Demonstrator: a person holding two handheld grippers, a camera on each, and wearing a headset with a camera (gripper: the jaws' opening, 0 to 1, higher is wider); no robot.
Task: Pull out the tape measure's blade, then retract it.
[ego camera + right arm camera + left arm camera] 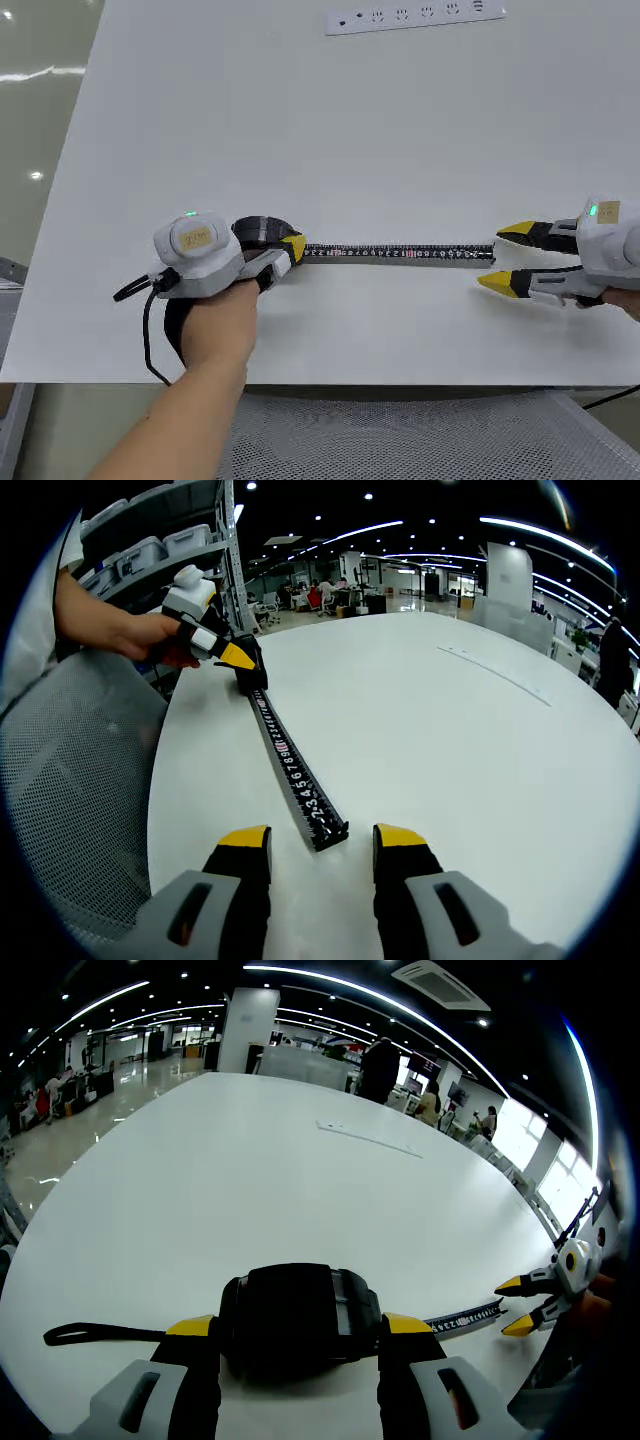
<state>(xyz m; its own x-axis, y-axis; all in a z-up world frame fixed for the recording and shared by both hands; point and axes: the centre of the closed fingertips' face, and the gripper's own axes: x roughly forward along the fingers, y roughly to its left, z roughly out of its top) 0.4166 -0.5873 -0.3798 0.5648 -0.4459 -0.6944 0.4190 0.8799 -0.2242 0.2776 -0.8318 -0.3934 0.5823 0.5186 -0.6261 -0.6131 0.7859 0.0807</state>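
The black tape measure case [262,232] lies on the white table [300,120], and my left gripper [285,255] is shut on it. Seen from the left gripper view, the case [300,1315] fills the gap between the yellow-tipped fingers [190,1328]. Its blade [400,252] lies flat on the table, drawn out to the right. My right gripper [506,257] stands open at the blade's free end. In the right gripper view the blade tip [330,833] rests between the spread fingertips of that gripper [322,836], and neither touches it.
A white power strip [415,17] lies at the table's far edge. A grey mesh surface [400,440] sits below the near edge. The case's black strap [90,1335] trails to the left on the table.
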